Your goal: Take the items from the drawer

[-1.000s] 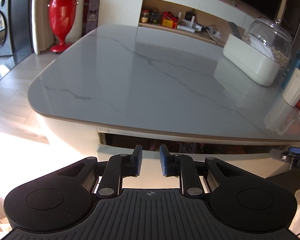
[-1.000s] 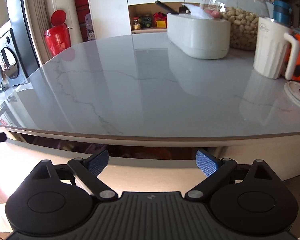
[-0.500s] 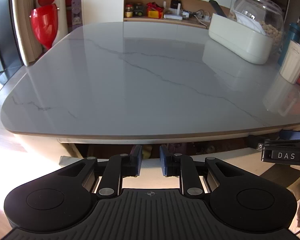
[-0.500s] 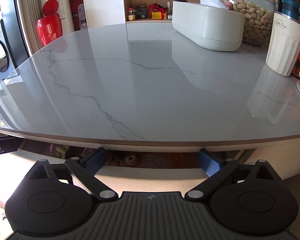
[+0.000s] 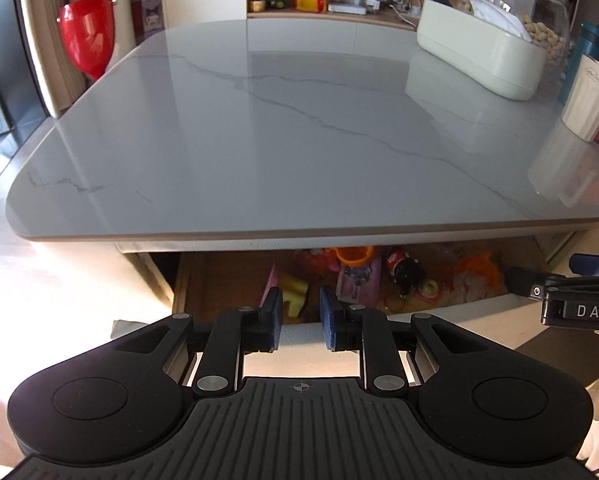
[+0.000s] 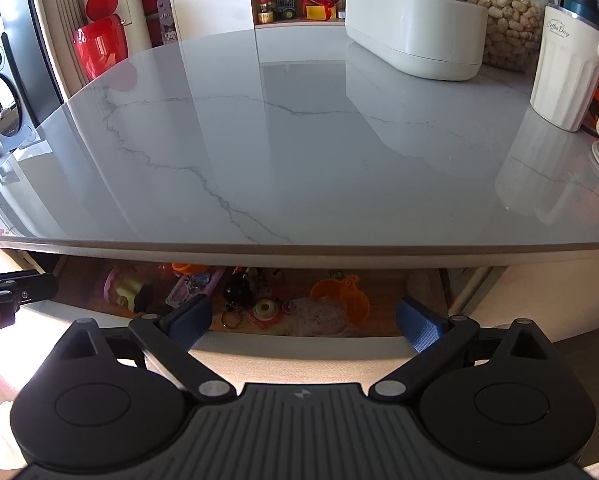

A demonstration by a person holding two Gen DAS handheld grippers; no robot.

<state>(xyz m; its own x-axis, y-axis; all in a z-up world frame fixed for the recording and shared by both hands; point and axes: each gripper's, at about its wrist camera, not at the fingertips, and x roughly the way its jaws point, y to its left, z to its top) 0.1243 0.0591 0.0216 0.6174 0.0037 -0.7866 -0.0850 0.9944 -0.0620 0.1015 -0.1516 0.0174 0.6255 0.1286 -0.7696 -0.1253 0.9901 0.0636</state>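
Observation:
The drawer (image 5: 219, 276) stands open under the marble tabletop (image 5: 279, 120). On its wooden floor (image 6: 383, 280) lie small items: a yellow piece (image 5: 293, 286), a pink pack (image 5: 357, 280), a black bottle-shaped toy (image 5: 403, 270), an orange cut-out (image 6: 341, 294), a tape roll (image 6: 265, 309) and a key ring (image 6: 231, 320). My left gripper (image 5: 299, 322) hovers over the drawer's front edge, its pads a narrow gap apart with nothing between them. My right gripper (image 6: 303, 322) hangs wide open above the front edge, empty. Each gripper shows at the side of the other's view.
On the tabletop's far right stand a white tissue box (image 5: 479, 56), a glass jar of peanuts (image 6: 507, 28) and a white mug (image 6: 567, 80). A red bin (image 5: 85, 36) stands on the floor past the table's left. Shelves with small things line the back wall.
Both views have tipped downward and drawn back, so the drawer's inside, a dark slit before, now shows its contents. Neither gripper's opening has visibly changed.

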